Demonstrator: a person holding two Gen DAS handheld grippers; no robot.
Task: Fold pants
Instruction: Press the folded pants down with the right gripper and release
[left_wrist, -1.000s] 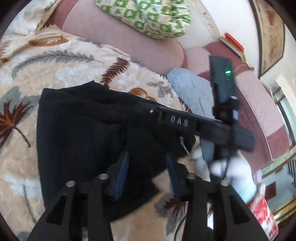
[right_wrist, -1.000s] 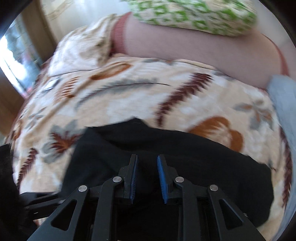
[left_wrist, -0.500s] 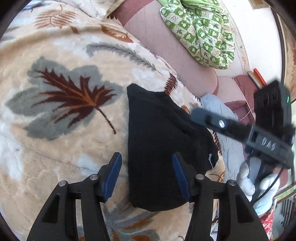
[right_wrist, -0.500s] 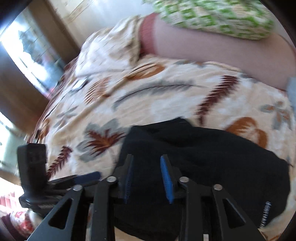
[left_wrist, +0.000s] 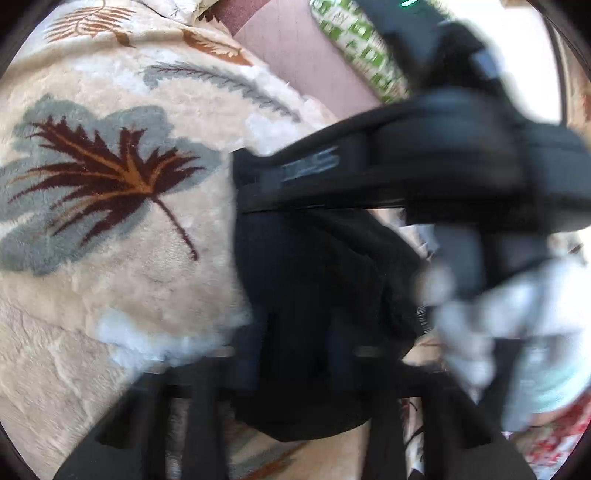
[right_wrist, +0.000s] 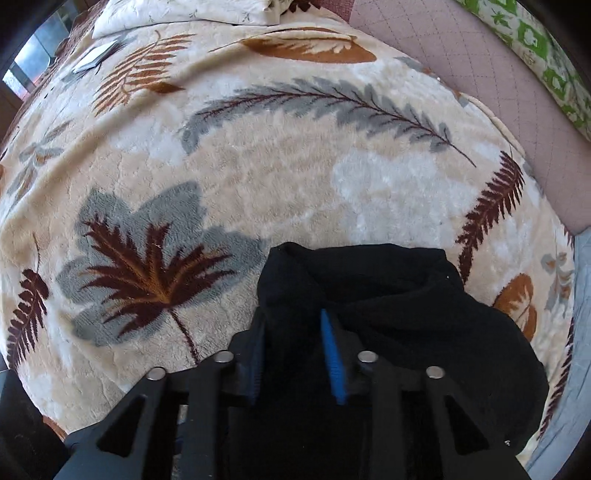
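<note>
My right jaws stand partly open, straddling a raised ridge of the black pants (right_wrist: 388, 306) without pinching it, as far as I can see; the right gripper (right_wrist: 295, 350) sits at the bundle's near end. My left gripper (left_wrist: 295, 365) is blurred, its jaws spread wide over the same dark cloth and holding nothing. The pants lie folded on the leaf-print blanket (right_wrist: 258, 166), long axis running away from me in the left view. Beyond them are a pink sofa back (right_wrist: 461, 66) and a green patterned cushion (right_wrist: 546, 70).
</note>
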